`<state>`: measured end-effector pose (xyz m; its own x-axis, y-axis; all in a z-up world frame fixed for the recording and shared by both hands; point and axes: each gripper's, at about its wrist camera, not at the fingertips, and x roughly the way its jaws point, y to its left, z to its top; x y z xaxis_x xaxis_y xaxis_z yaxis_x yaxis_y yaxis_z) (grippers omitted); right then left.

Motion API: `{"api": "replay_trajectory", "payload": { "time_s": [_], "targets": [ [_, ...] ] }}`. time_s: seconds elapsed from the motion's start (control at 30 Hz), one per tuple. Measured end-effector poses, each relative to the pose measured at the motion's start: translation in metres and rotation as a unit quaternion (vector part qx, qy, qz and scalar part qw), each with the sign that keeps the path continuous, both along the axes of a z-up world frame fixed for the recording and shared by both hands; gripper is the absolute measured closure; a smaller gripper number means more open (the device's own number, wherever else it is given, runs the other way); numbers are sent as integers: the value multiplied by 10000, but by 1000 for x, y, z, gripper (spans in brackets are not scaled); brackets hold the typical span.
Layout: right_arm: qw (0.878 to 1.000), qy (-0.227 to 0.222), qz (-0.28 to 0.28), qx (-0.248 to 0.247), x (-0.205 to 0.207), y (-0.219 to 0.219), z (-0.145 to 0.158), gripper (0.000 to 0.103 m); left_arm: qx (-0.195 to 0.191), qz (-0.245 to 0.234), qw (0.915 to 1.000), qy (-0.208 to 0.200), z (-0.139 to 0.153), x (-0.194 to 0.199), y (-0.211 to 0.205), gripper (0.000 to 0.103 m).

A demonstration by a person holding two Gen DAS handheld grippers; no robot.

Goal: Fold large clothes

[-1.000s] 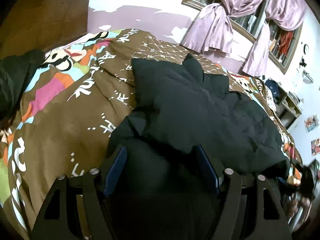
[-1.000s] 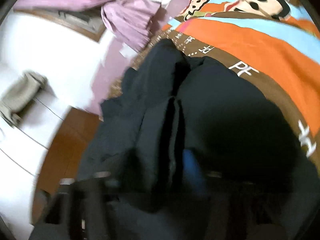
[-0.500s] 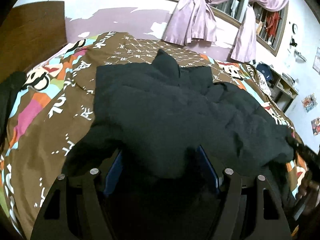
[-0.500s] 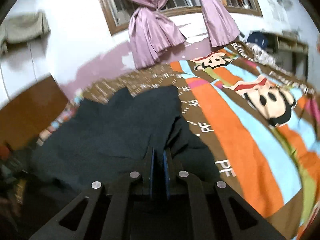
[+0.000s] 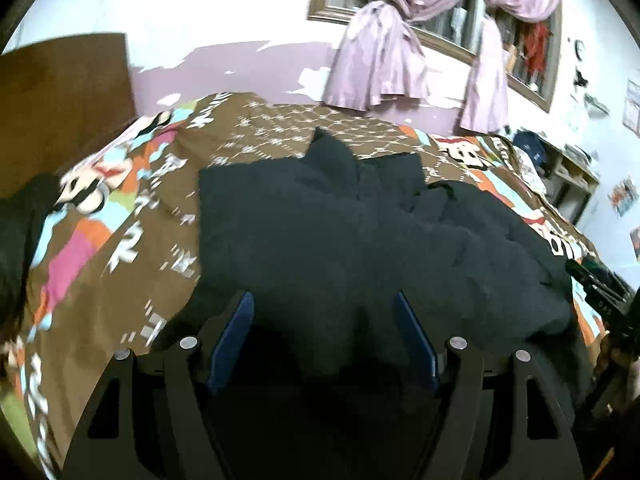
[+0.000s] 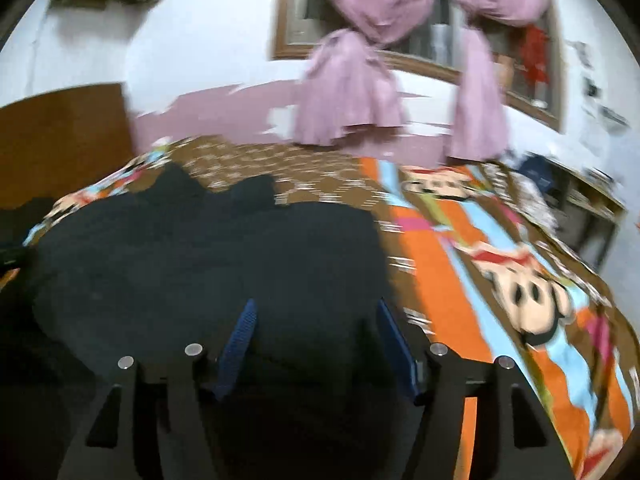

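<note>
Right gripper (image 6: 316, 344), jaws just opened apart, hangs empty over the dark garment (image 6: 200, 264). Left gripper (image 5: 324, 340) gapes empty too. Regrip the edge nearest each before folding.

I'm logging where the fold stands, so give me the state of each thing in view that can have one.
Black garment: lying bunched and creased on the bed, not neatly folded.
Left gripper: open, garment fabric between its fingers.
Right gripper: jaws have just been opening; now open over the garment.
Bedspread: spread over the bed, under the garment.
Pink curtains: tied back at the window.
</note>
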<state>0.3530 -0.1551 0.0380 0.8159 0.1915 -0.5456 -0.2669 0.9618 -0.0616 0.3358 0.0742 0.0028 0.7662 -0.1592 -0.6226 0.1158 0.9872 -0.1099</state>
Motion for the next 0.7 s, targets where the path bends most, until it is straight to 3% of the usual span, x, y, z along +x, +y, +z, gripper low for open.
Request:
{"api": "replay_trajectory", "payload": {
  "time_s": [0.07, 0.13, 0.27, 0.43, 0.7],
  "targets": [
    [9993, 170, 330, -32, 8, 12, -9, 30, 190, -123, 9996, 154, -2, 16, -13, 37],
    [9976, 448, 526, -5, 16, 21, -21, 29, 353, -257, 9986, 305, -9, 26, -24, 37],
    [9963, 717, 470, -54, 18, 23, -51, 13, 722, -572, 9936, 647, -30, 36, -43, 37],
    [9975, 440, 556, -9, 11, 21, -72, 13, 1126, -722, 9878, 792, -58, 36, -52, 36],
    [9971, 498, 563, -83, 12, 25, -84, 12, 1433, -664, 9843, 784, -88, 36, -56, 35]
  ]
}}
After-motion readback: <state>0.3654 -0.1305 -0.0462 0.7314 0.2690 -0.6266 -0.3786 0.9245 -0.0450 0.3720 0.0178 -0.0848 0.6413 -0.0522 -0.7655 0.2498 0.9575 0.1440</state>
